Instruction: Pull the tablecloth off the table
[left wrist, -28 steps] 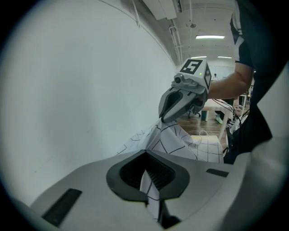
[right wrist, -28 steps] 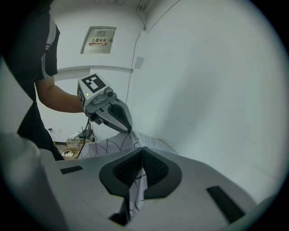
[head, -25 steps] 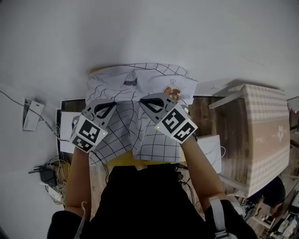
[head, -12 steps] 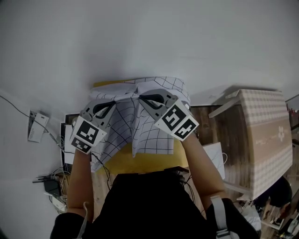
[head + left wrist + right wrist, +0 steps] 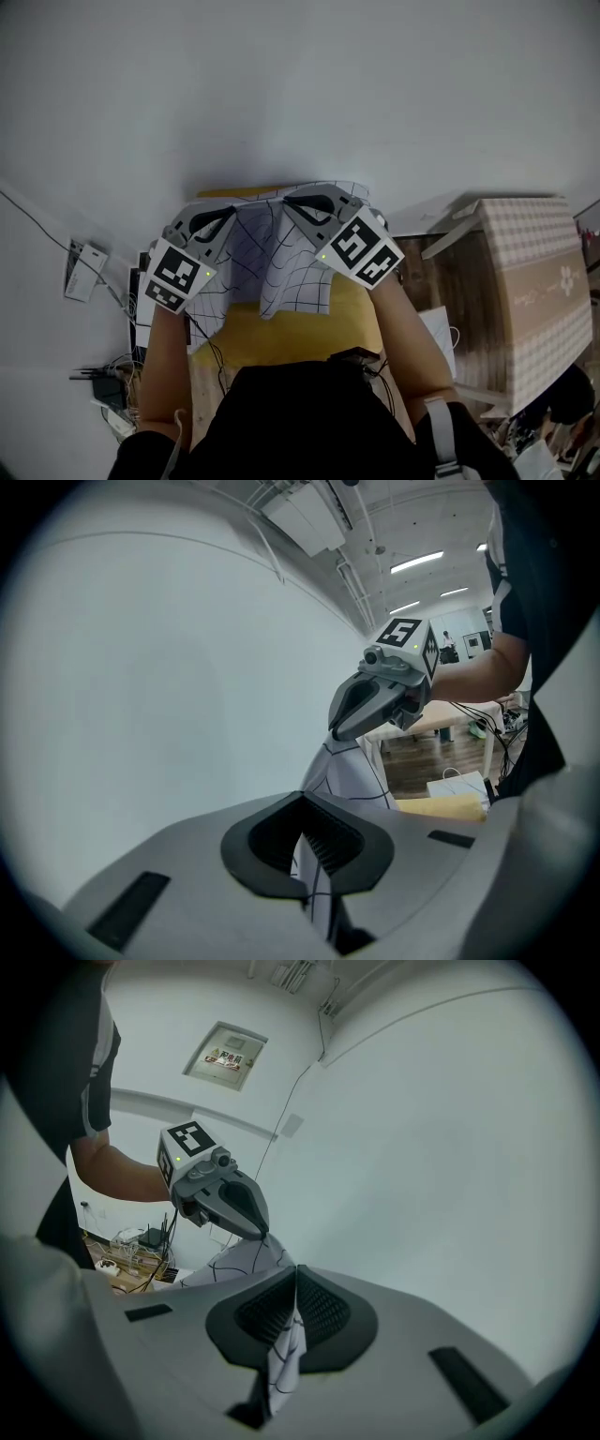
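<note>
Fabric is pinched in both pairs of jaws. The left gripper (image 5: 302, 806) has its ribbed black pads closed to a slit on a fold of the white fabric tablecloth with thin black grid lines (image 5: 292, 272). The right gripper (image 5: 295, 1277) is closed the same way, and a strip of the same cloth hangs out below its pads. The two grippers are held side by side with their tips near each other, each nipping the cloth's upper edge.

From the fingers the tablecloth hangs in loose folds, bunched between and beneath them. Its lower edge is over the flat yellow table top (image 5: 272, 333); whether it touches there I cannot tell. Part of that top shows bare below the fingers, on the person's side. Bare forearms run back from the grippers to a black top (image 5: 309, 422).

Left of the left fingers and lower down lie a tangle of cables (image 5: 108, 394) and a small white box (image 5: 84, 272). Right of the right fingers stands a table covered in beige checked cloth (image 5: 539, 291), on a brown wood-plank floor (image 5: 441, 272). Beyond the fingertips rises a plain white wall (image 5: 281, 94).
</note>
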`<state>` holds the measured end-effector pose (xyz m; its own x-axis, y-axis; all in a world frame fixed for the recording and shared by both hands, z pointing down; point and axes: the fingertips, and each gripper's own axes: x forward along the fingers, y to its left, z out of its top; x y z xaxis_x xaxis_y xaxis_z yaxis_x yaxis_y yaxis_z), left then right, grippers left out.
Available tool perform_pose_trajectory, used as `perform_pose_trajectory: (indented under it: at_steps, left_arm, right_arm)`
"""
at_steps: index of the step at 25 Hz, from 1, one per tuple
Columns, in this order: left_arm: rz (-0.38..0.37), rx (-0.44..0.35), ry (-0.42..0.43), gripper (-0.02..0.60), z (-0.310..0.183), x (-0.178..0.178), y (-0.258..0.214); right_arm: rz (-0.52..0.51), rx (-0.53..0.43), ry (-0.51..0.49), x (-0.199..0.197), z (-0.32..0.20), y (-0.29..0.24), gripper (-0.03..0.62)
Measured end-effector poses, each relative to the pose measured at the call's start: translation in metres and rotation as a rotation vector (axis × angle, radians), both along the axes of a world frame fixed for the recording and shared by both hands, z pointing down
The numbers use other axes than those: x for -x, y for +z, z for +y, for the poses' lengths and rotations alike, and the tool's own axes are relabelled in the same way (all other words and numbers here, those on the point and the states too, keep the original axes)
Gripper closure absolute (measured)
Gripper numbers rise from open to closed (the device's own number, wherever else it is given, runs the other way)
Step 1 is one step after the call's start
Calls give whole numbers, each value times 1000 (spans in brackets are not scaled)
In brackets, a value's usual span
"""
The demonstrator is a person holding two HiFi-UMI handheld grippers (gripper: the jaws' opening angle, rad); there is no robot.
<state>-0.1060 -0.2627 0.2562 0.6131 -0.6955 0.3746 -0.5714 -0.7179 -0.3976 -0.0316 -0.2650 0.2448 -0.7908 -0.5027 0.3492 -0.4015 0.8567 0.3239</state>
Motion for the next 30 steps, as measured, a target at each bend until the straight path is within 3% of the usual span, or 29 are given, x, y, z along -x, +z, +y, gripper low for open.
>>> perform_pose_trajectory:
  at_steps: [23, 30]
  left_arm:
    - [51, -203, 21, 569, 36, -3, -101]
    - [55, -215, 35, 569, 19, -8, -120]
  right_arm:
    - [-83, -197, 14, -2, 41, -94, 574]
    - [-76, -229, 11, -4, 25, -113, 574]
